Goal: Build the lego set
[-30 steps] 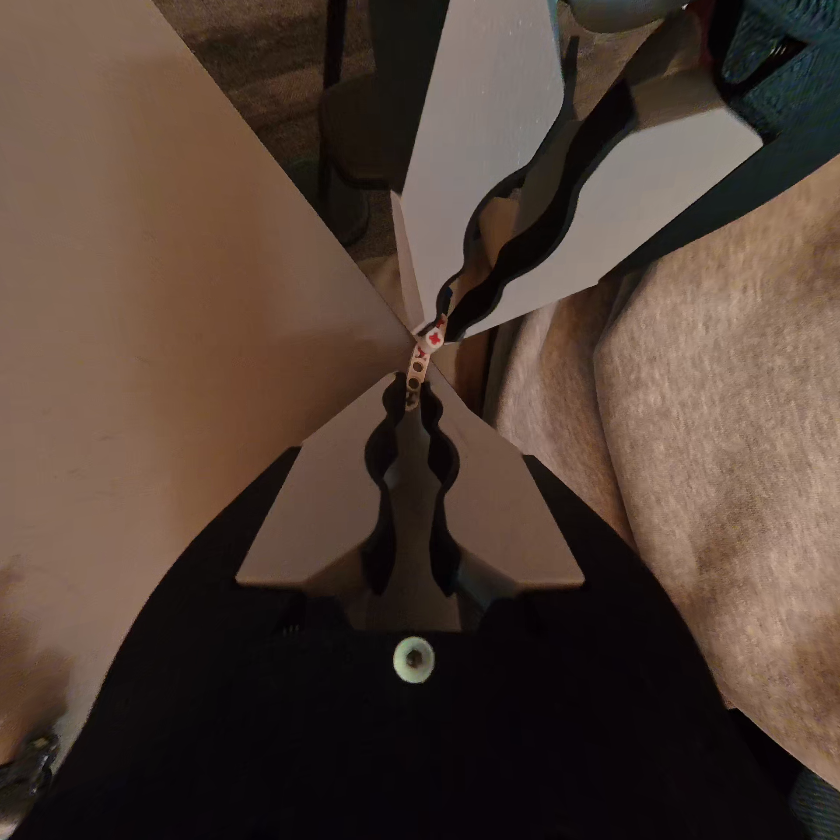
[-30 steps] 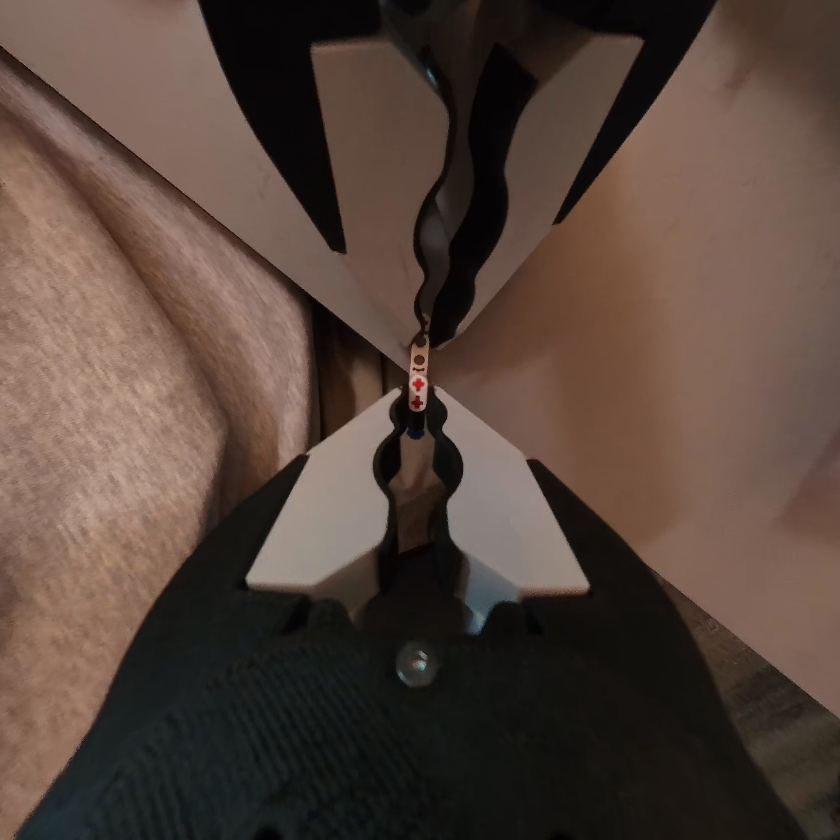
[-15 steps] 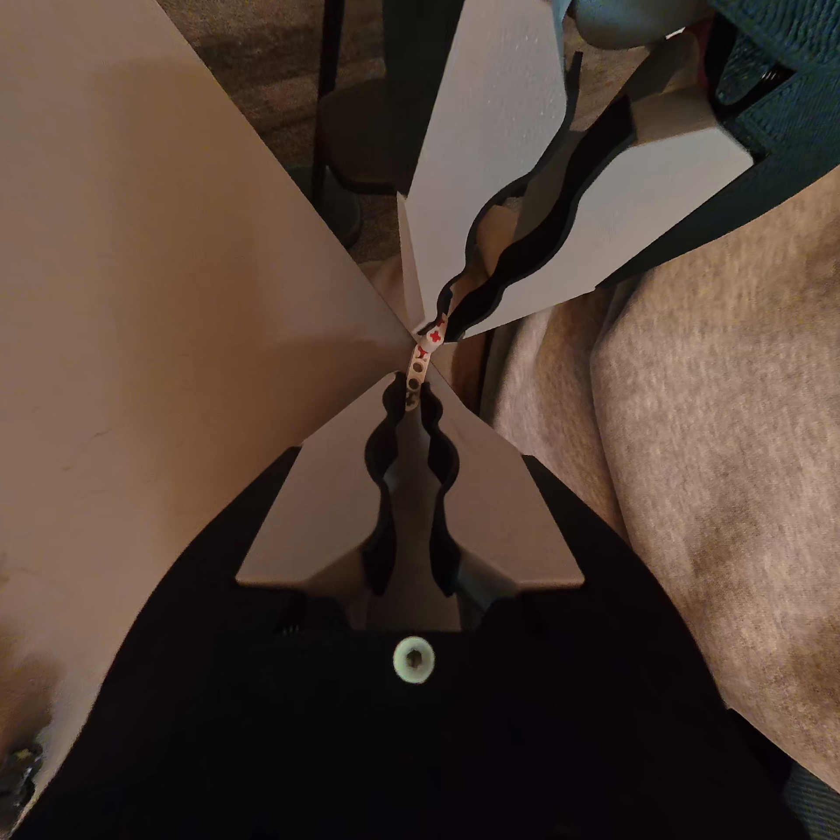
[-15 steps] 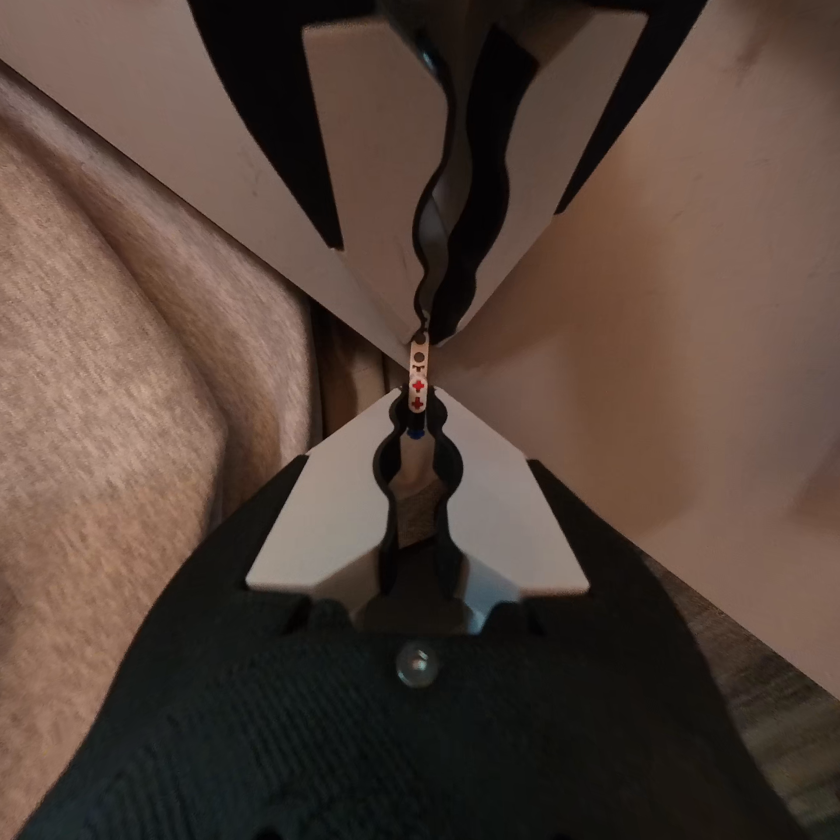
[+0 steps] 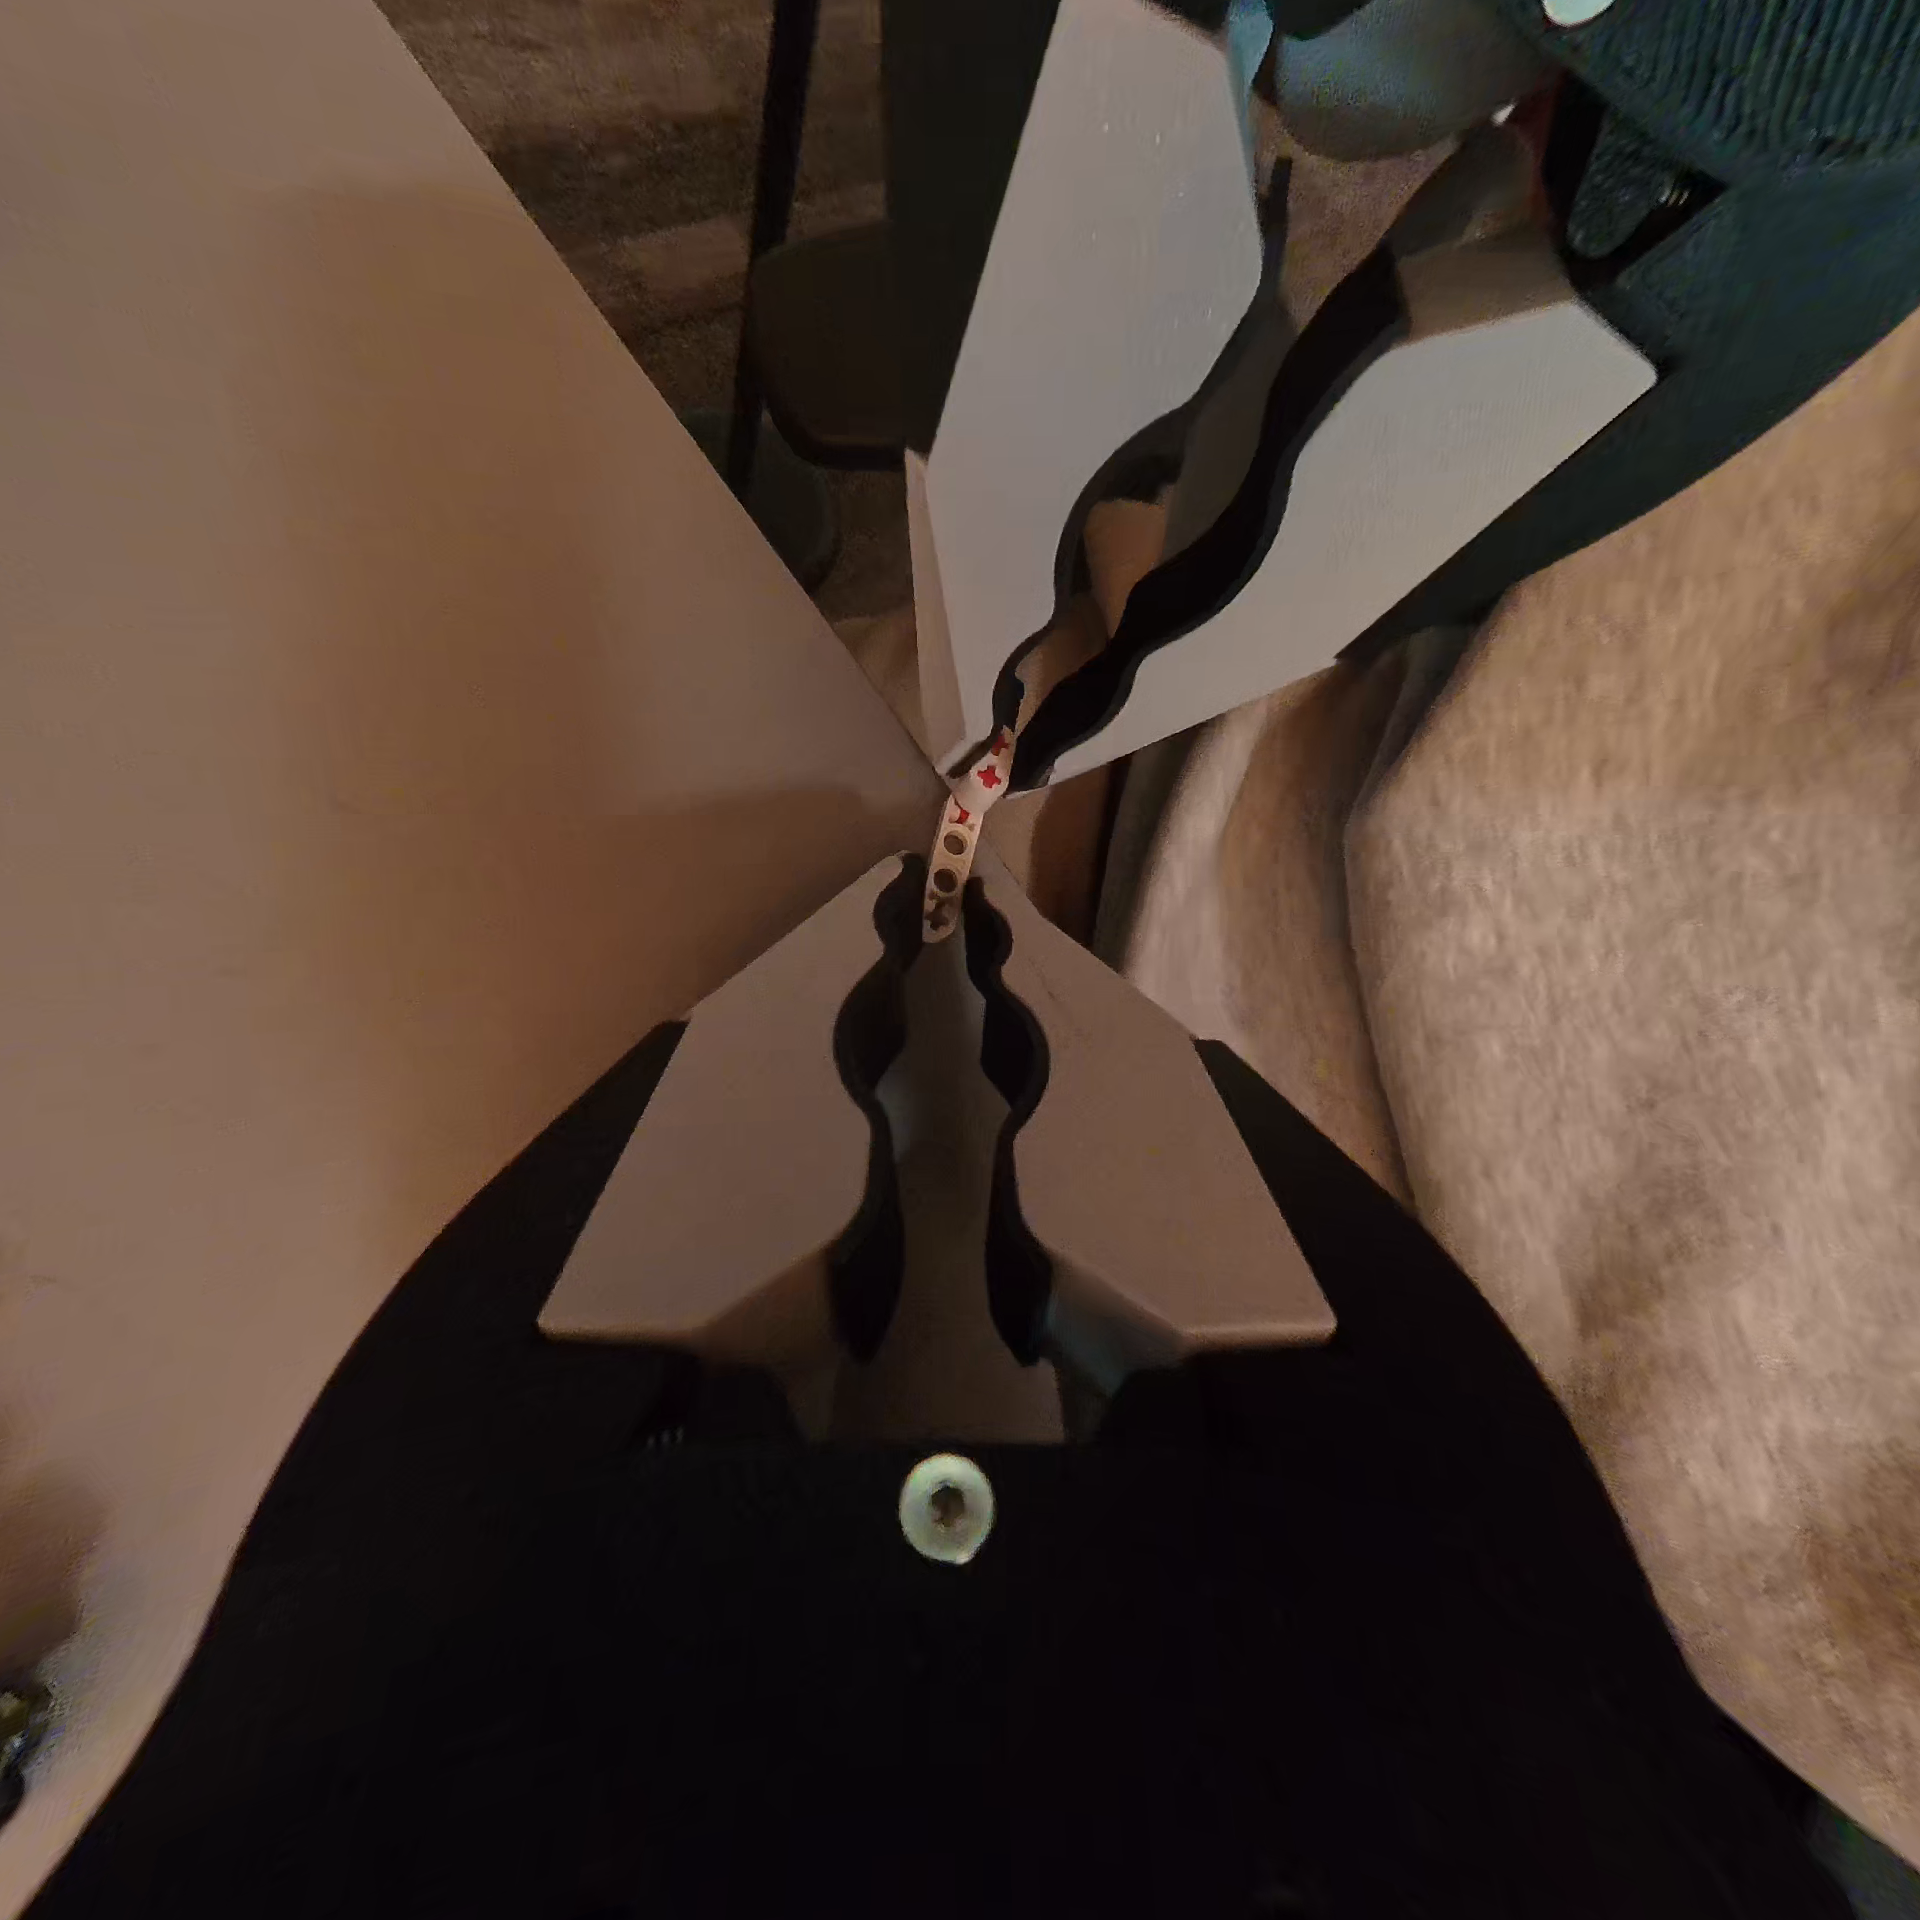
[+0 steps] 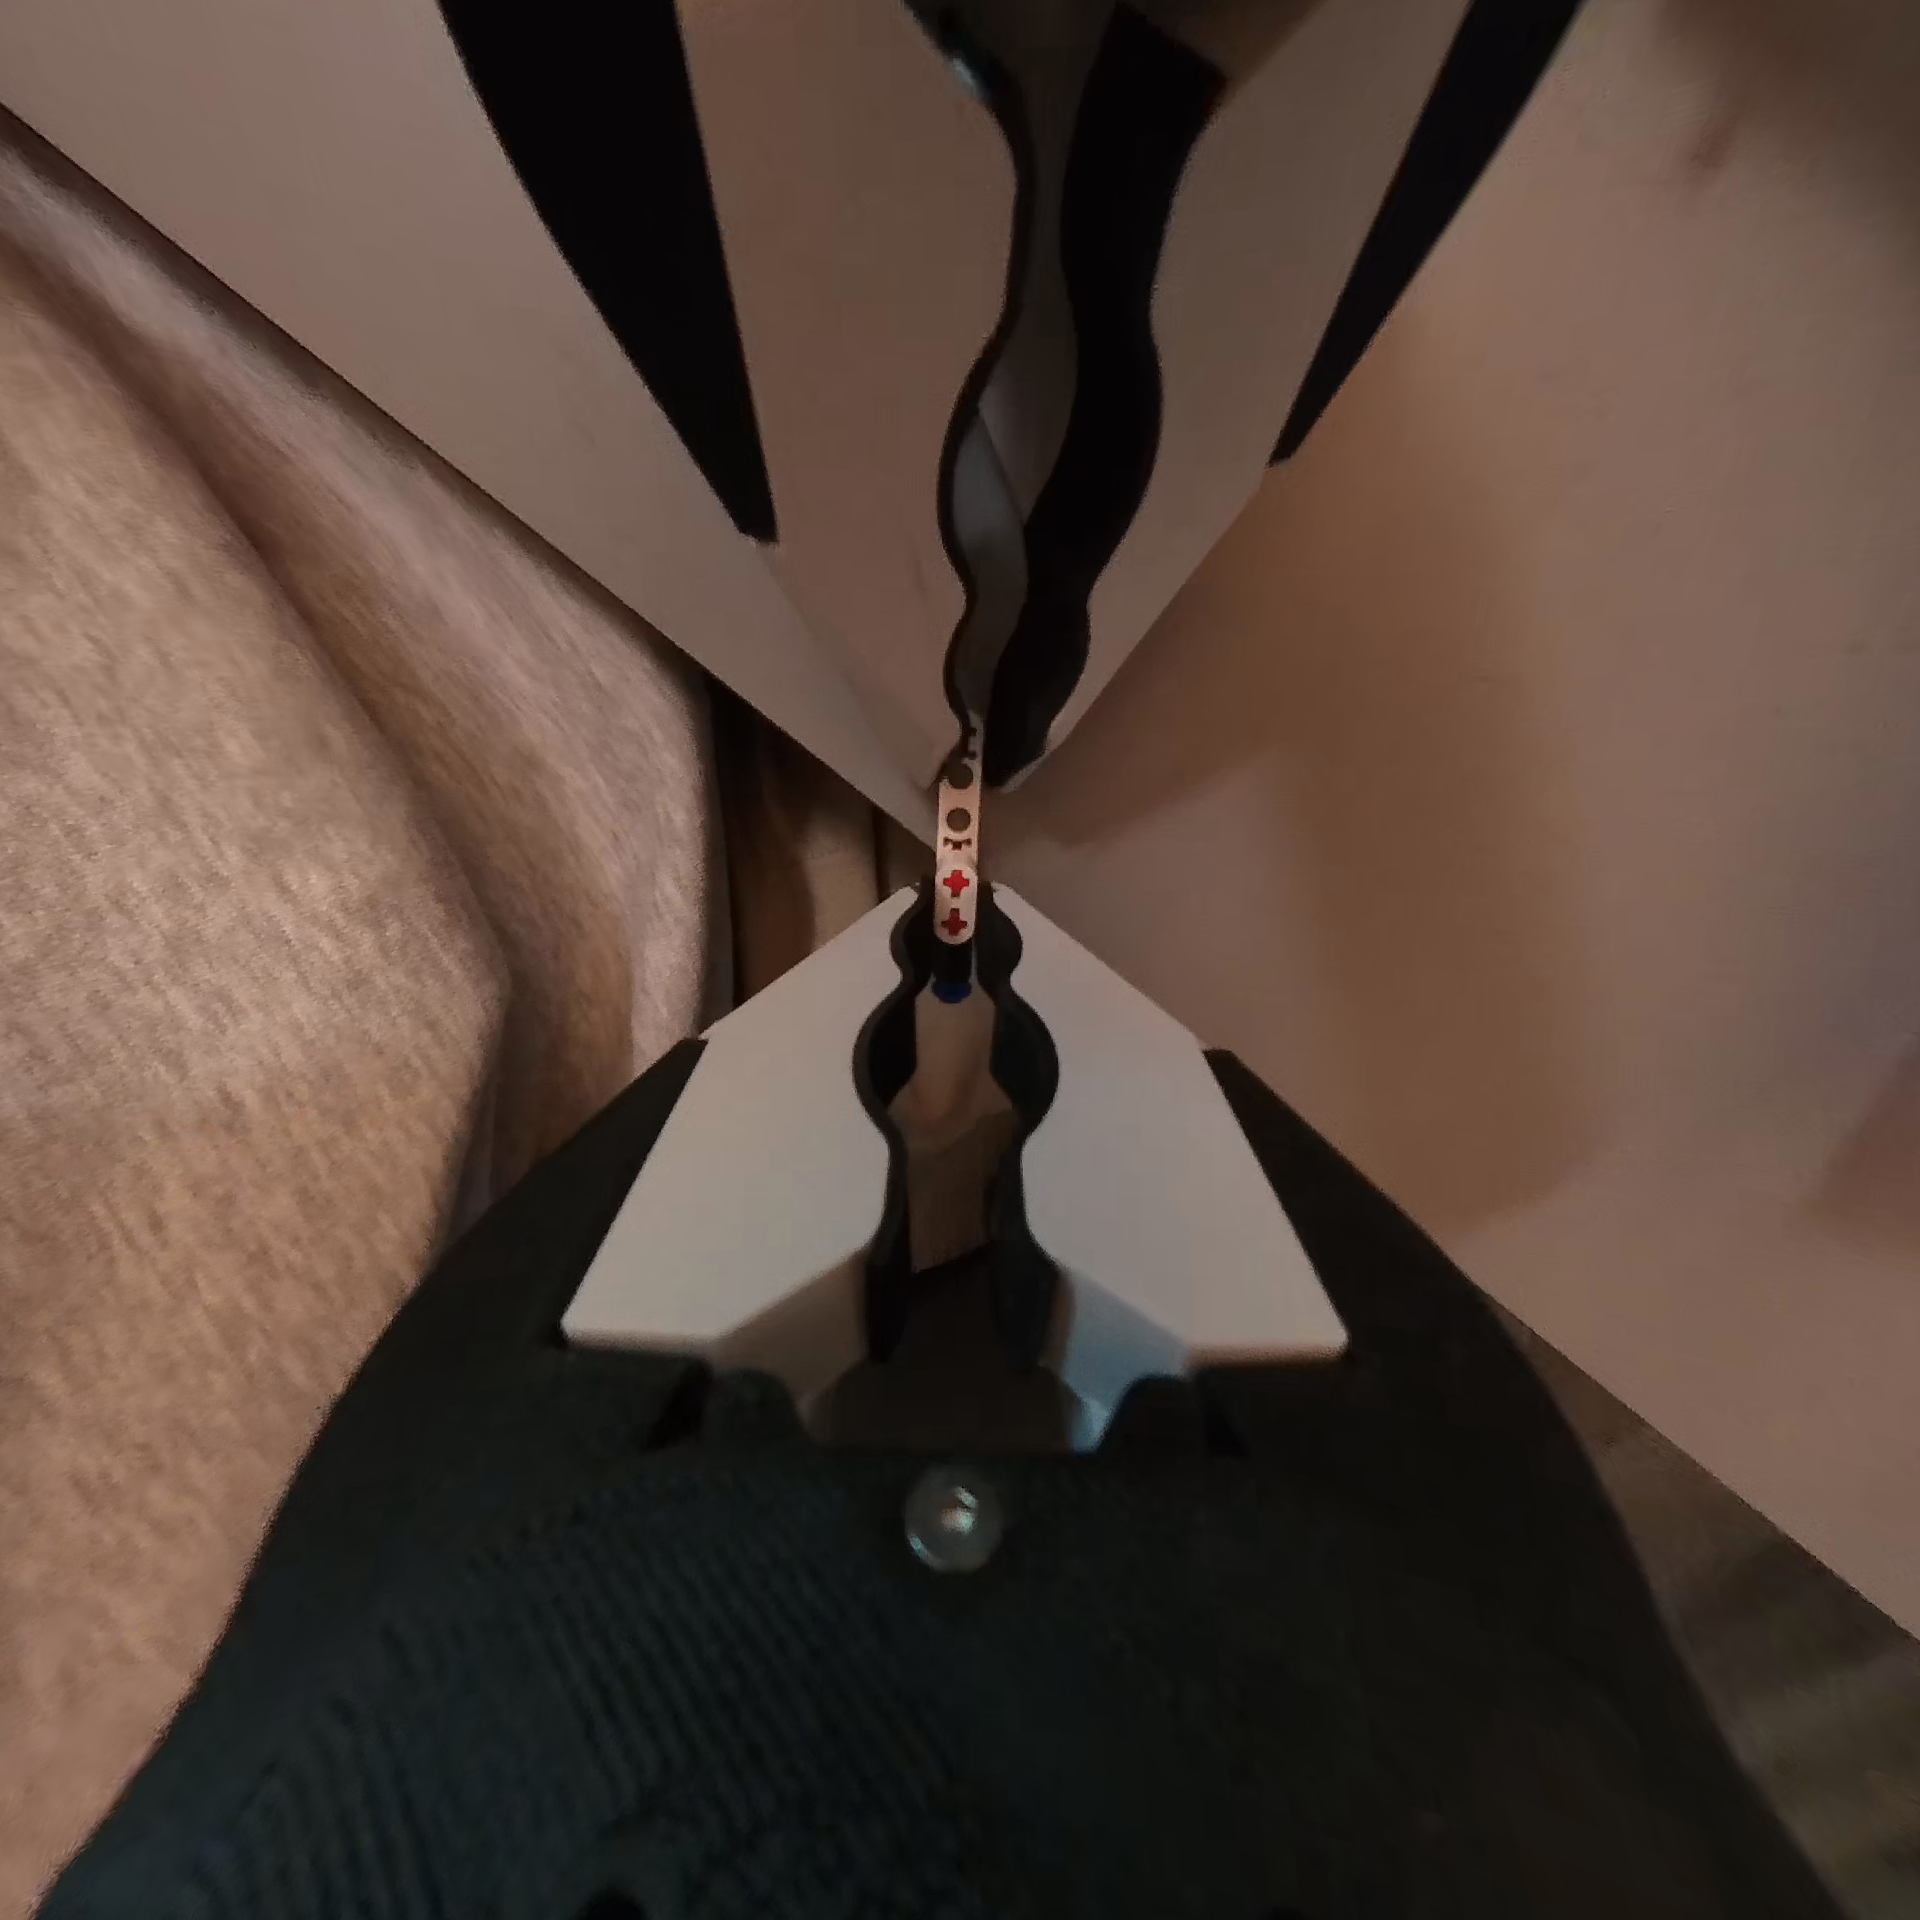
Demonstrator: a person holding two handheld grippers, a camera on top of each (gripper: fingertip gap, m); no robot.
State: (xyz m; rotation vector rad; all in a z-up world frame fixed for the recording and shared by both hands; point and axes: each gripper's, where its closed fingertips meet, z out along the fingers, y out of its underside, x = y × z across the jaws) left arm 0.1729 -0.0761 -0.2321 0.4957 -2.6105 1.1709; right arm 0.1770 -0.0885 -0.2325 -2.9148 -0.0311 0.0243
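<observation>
A thin white lego beam (image 5: 958,844) with round holes and red cross axle ends is held between both grippers, tip to tip. My left gripper (image 5: 940,902) is shut on its plain end. My right gripper (image 6: 954,925) is shut on the end with the red crosses, and a small blue pin (image 6: 950,992) shows just behind that end. The beam also shows in the right wrist view (image 6: 958,852). In each view the other gripper comes in from the top, the right one (image 5: 1003,753) and the left one (image 6: 971,764). The beam hangs over the table's corner.
The pale table top (image 5: 312,623) fills the left of the left wrist view and shows in the right wrist view (image 6: 1507,727). A person's lap in beige cloth (image 5: 1558,1039) lies beside it. Dark floor and a chair base (image 5: 821,343) show beyond the table edge. The tips of both grippers are at nearly the same place.
Hardly anything. Both grippers keep their hold on the beam; the pair has shifted only slightly, with the right gripper tilting a little.
</observation>
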